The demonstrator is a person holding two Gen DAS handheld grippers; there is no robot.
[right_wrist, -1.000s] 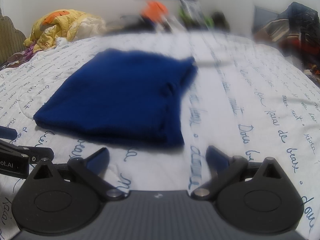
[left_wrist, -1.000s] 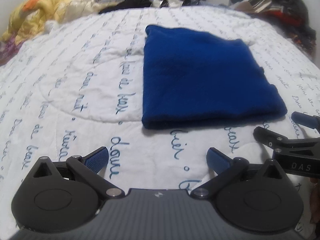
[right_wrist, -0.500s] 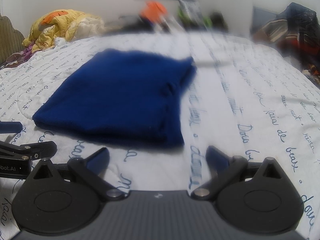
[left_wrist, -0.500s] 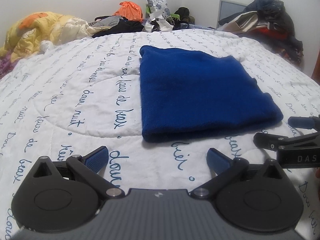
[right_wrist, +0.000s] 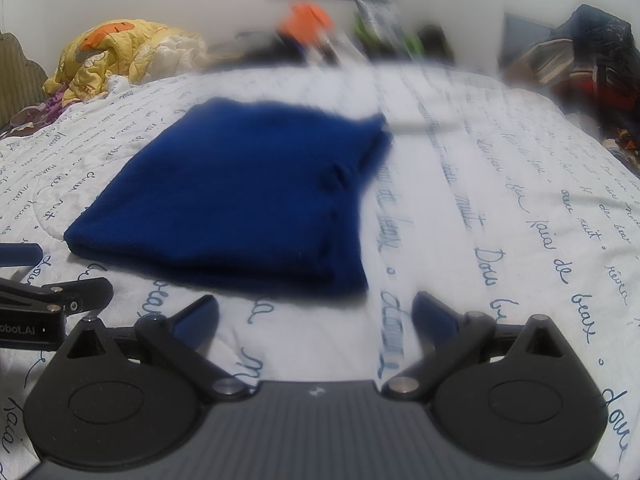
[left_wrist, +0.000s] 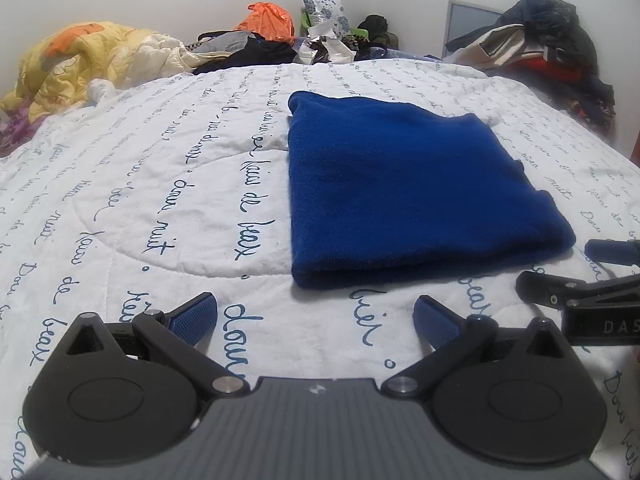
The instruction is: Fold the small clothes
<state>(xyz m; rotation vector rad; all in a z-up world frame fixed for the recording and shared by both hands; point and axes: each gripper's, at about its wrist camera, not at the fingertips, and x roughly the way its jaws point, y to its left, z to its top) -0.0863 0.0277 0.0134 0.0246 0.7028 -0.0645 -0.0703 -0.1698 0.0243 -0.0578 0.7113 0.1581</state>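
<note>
**Claws wide and empty in front of a folded blue garment**

Both claws stand wide open with nothing between their pads — the left claw [left_wrist: 315, 316] and the right claw [right_wrist: 315, 314] hover low over the bed [left_wrist: 132, 200], just short of the near edge of the blue garment [left_wrist: 404, 196]. That garment lies flat on the white quilt as a thick, squarish stack, apart from either claw, with its rounded fold facing the cameras. The right claw's view is blurred in the middle, so fine detail of the layers there cannot be told. Judging from the tidy shape, the fold looks close to finished. If one more fold is wanted, each claw should take a near corner through all layers, lift evenly, and carry the edge across together — uneven height would skew the stack.
</note>
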